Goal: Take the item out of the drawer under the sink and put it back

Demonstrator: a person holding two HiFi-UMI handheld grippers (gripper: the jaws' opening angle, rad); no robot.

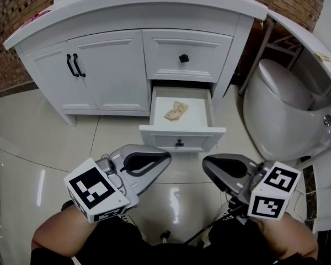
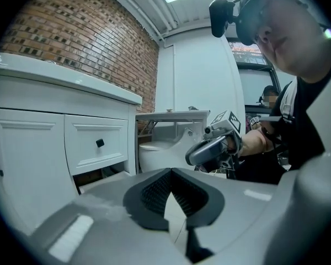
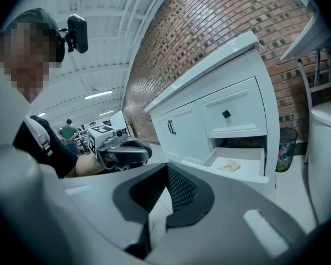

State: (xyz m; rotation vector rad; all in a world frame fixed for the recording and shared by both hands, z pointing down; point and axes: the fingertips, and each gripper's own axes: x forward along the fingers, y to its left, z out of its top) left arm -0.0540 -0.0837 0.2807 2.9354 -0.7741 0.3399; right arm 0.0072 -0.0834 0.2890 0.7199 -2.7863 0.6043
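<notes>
The lower drawer (image 1: 181, 138) of the white vanity stands pulled open. A crumpled beige item (image 1: 176, 110) lies inside it on the drawer's floor, and it also shows in the right gripper view as the same item (image 3: 229, 166). My left gripper (image 1: 164, 158) hovers above the floor in front of the drawer, jaws shut and empty. My right gripper (image 1: 207, 162) is level with it to the right, also shut with nothing between its pads. Both are well short of the drawer. The tips face each other, the right gripper (image 2: 212, 148) showing in the left gripper view.
The upper drawer (image 1: 183, 58) with a black knob is closed, as are the cabinet doors (image 1: 74, 65) with black handles. A white toilet (image 1: 281, 115) stands right of the vanity. A small bin (image 3: 286, 148) sits between them. The glossy tiled floor (image 1: 55, 148) lies below.
</notes>
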